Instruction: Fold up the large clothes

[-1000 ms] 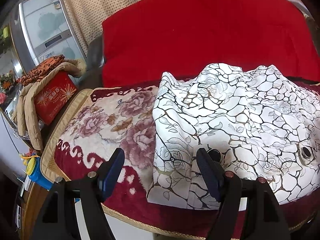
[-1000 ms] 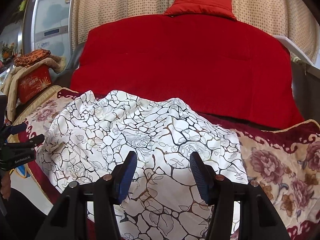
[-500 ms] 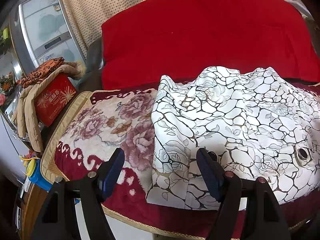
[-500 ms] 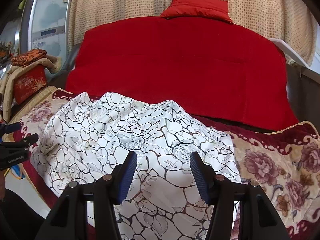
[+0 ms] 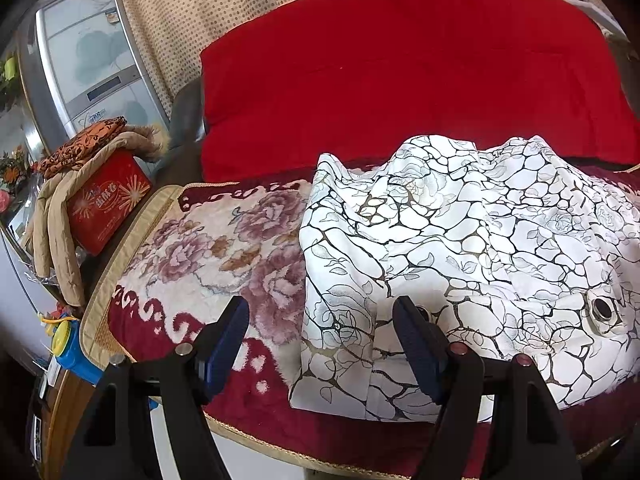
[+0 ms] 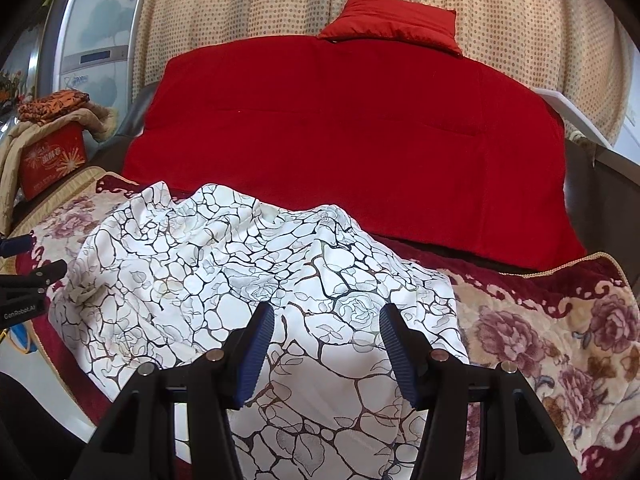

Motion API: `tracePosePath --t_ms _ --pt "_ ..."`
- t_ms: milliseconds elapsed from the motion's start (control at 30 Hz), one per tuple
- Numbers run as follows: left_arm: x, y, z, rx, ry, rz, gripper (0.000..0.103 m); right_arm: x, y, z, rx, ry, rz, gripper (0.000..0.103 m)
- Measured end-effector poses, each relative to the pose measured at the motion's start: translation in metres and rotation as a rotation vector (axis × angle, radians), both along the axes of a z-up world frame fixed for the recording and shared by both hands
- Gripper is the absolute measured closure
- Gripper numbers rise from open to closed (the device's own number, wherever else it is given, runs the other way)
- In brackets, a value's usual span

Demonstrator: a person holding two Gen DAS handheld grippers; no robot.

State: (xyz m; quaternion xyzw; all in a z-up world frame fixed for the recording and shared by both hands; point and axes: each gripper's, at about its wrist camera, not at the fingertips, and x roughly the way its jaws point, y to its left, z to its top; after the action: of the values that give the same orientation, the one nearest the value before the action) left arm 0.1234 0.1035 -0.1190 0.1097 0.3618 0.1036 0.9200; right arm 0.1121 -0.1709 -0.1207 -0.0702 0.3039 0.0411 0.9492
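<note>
A large white garment (image 5: 460, 248) with a black cracked-line and rose print lies crumpled on a floral blanket (image 5: 208, 248) over a sofa seat. It has metal eyelets near its front edge (image 5: 602, 309). My left gripper (image 5: 320, 340) is open and empty, hovering at the garment's left front corner. In the right wrist view the garment (image 6: 240, 280) spreads from the left to the centre. My right gripper (image 6: 326, 352) is open and empty above its right front part. The left gripper shows at the far left edge (image 6: 28, 292) there.
A red cover (image 5: 400, 92) drapes the sofa back, with a red cushion (image 6: 392, 20) on top. A red box (image 5: 104, 204) under a beige coat stands at the left by a grey cabinet (image 5: 88, 68). A blue and yellow object (image 5: 72, 348) sits lower left.
Both grippers have drifted slightly; the right view has tilted up a little, showing more curtain. The garment lies as before. Both stay open.
</note>
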Motion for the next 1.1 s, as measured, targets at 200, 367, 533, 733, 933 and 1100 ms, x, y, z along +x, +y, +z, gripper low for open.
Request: tracePosePath --t_ms 200,367,533,733,933,1100 --pt "-0.004 0.015 -0.009 -0.055 0.039 0.008 0.028 0.005 0.0 -0.005 0.007 0.033 0.009 0.044" --pt "-0.013 0.06 -0.034 -0.201 0.123 0.108 0.028 0.027 -0.018 -0.03 0.162 0.204 -0.008 0.044" --pt "-0.023 0.092 -0.056 -0.377 0.168 0.177 0.028 0.041 -0.03 -0.051 0.264 0.302 -0.043 0.044" --pt "-0.028 0.086 -0.056 -0.393 0.16 0.162 0.028 0.031 0.004 -0.044 0.012 0.175 -0.062 0.044" --pt "-0.028 0.079 -0.051 -0.384 0.158 0.138 0.028 0.011 0.026 -0.025 -0.074 0.051 -0.024 0.044" --pt "-0.028 0.072 -0.054 -0.381 0.172 0.127 0.028 0.012 0.026 -0.016 -0.069 0.026 -0.011 0.044"
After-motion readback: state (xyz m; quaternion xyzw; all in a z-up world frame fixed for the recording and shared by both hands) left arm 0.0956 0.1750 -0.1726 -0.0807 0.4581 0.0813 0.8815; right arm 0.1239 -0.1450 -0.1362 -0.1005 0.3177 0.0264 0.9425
